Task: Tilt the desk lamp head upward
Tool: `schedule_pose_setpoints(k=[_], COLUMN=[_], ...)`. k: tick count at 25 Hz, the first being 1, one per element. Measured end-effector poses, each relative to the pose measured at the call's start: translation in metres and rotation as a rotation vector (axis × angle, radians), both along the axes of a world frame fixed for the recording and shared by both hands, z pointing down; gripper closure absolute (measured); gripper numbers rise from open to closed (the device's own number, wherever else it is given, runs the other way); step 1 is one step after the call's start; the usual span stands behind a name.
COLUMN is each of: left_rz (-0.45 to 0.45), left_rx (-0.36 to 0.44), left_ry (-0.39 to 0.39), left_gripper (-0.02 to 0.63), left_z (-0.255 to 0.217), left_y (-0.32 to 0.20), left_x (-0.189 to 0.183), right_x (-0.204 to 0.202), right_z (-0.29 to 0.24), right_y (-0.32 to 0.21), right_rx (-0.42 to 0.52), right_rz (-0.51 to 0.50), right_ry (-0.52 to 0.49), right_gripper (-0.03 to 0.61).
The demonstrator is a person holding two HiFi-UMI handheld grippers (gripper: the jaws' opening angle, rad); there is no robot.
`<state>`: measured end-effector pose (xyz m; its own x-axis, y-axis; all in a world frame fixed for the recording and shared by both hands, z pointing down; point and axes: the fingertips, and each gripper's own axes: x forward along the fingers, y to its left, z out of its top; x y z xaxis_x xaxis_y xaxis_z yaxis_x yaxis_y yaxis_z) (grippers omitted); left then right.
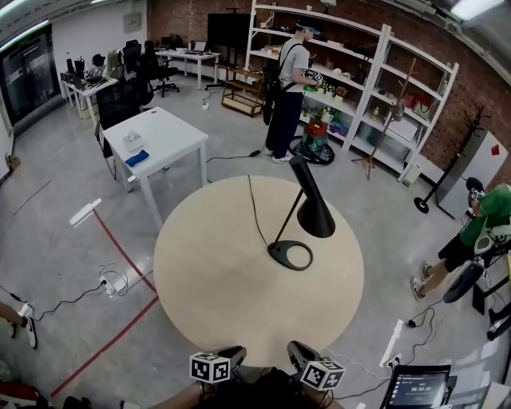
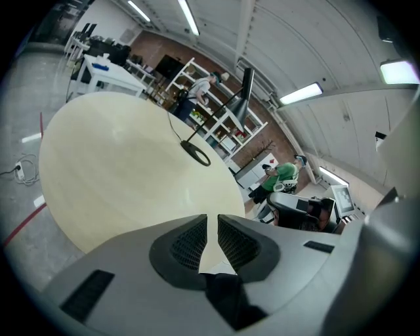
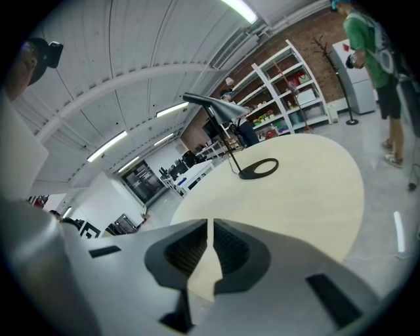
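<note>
Black desk lamp (image 1: 313,216) standing right of centre on round table (image 1: 209,281), left gripper (image 1: 232,352) and right gripper (image 1: 301,351) at its near edge, both pinched closed, empty, bare tabletop between.

the round worktop (image 1: 239,307) looks like pale wood or laminate, smooth and matt with a faint sheen, and the desk lamp (image 1: 314,214) on it is black, smooth and satin, seemingly metal. the left hand-held gripper (image 2: 211,220) and the right hand-held gripper (image 3: 210,226) have smooth matt grey plastic shells and dark pads (image 2: 189,241) with a fine ribbed texture. the floor (image 1: 56,264) is smooth grey concrete with a dull gloss, the far wall (image 1: 180,20) rough red brick.
</note>
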<state>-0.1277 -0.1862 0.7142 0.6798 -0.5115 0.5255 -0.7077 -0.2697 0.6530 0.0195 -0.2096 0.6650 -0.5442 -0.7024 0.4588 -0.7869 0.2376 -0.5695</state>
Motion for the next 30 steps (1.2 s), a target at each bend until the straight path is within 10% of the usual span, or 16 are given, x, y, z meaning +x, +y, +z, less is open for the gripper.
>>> schedule_pose_setpoints(k=[16,30], left_rz=[-0.067,-0.137], left_rx=[0.079,0.309], left_ry=[-0.06,-0.13], left_gripper=[0.56,0.56], left_z=[-0.037,-0.121], left_y=[-0.08,-0.172], left_x=[0.019,0.037], right_x=[0.039,0.06], right_z=[-0.022,-0.094], right_y=[-0.102,-0.231], right_rx=[0.077,0.231], right_rz=[0.022,-0.006], right_ry=[-0.094,-0.227], right_gripper=[0.548,0.548])
